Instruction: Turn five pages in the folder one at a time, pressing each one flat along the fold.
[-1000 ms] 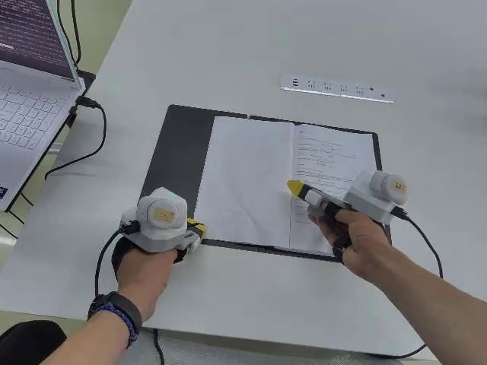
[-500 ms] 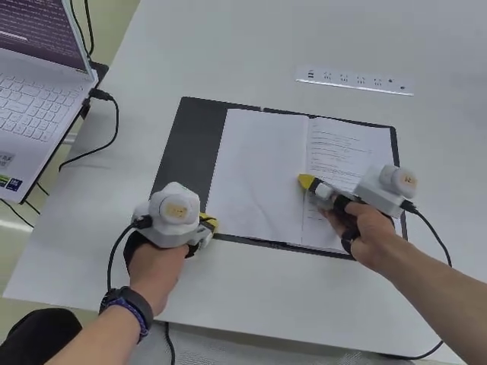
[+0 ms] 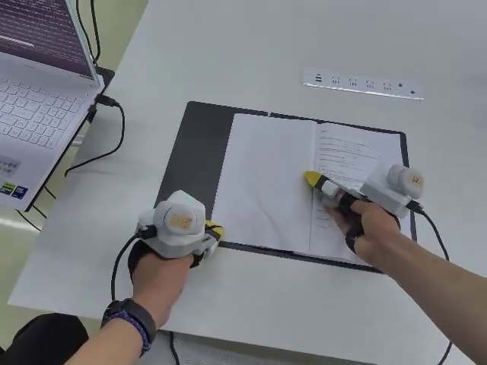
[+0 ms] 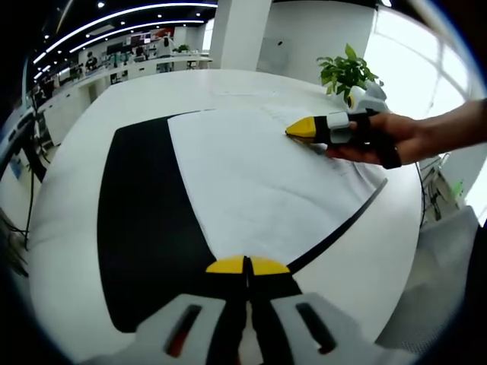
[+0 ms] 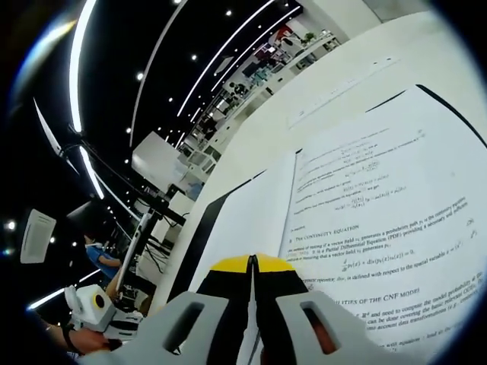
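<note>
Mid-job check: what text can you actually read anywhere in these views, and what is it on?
"THE CONTINUITY EQUATION": heading on the printed page, in the right gripper view.
"OF THE CNF MODE": part of a lower heading on the same page, with both ends cut off.
Body lines and formulas on that page: too small to read.
Screen and stickers of the laptop: blurred, unreadable.
Markings on the power strip: too small to read.
</note>
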A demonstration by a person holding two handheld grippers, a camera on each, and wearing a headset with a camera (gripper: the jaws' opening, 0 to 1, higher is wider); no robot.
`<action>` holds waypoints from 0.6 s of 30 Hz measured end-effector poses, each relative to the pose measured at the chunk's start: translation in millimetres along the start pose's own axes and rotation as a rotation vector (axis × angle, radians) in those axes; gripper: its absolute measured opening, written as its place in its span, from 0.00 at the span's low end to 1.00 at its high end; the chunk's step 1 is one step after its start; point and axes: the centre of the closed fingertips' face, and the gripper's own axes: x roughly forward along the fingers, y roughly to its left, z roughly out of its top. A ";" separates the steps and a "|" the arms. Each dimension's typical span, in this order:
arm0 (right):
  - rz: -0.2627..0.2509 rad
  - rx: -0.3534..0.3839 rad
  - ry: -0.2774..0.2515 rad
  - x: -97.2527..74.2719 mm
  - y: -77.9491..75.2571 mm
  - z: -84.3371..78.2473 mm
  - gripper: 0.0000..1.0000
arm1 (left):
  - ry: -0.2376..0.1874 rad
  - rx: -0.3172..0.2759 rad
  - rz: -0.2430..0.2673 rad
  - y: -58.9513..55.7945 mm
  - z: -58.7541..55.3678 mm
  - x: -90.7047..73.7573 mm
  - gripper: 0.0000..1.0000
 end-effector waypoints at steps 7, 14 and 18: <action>-0.019 0.062 -0.040 6.5 -0.3 9.4 0.00 | -0.003 -0.021 0.003 0.4 -0.2 0.4 0.00; -0.042 0.079 -0.080 13.2 -0.5 19.9 0.00 | -0.010 -0.047 -0.002 0.9 0.3 0.7 0.00; -0.051 0.061 -0.103 16.0 -0.1 25.9 0.00 | -0.012 -0.048 0.001 0.5 0.4 1.0 0.00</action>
